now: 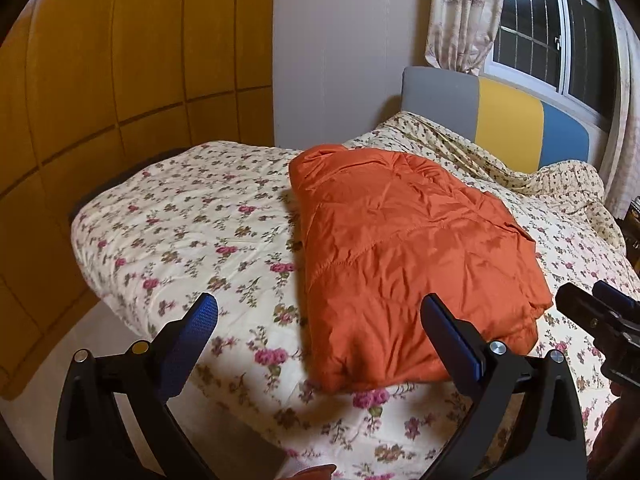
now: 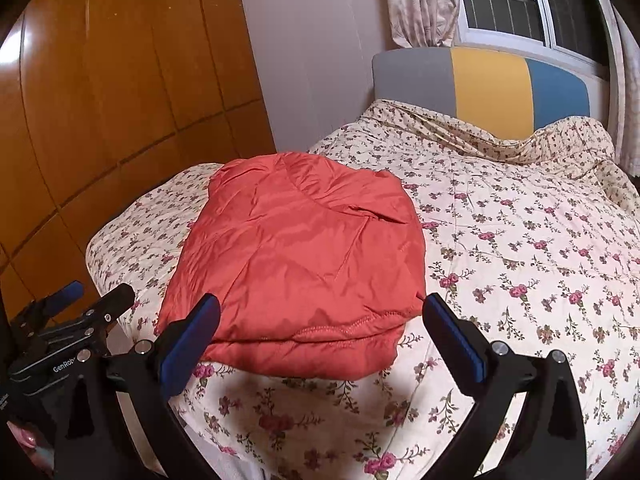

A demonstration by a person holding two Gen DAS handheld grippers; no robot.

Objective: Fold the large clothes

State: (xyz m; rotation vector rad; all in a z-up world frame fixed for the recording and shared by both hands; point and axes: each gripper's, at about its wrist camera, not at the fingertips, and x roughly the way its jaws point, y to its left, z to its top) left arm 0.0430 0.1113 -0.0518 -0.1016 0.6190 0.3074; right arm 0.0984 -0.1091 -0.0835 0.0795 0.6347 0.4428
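Both grippers (image 1: 318, 314) (image 2: 320, 314) spread wide, empty; folded orange jacket (image 2: 296, 264) on bed (image 2: 520, 240)

Folded jacket (image 2: 296, 264) on bed (image 2: 520, 248), headboard (image 2: 480, 88) behind, wardrobe (image 2: 120, 100) on L.

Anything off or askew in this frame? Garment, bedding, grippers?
Nothing serious. The puffy orange quilted jacket lies folded in a compact bundle near the foot of the floral quilted bedspread, with one loose flap along its far right edge. The bedding is rumpled by the grey, yellow and blue headboard. The left gripper and right gripper are open, holding nothing.
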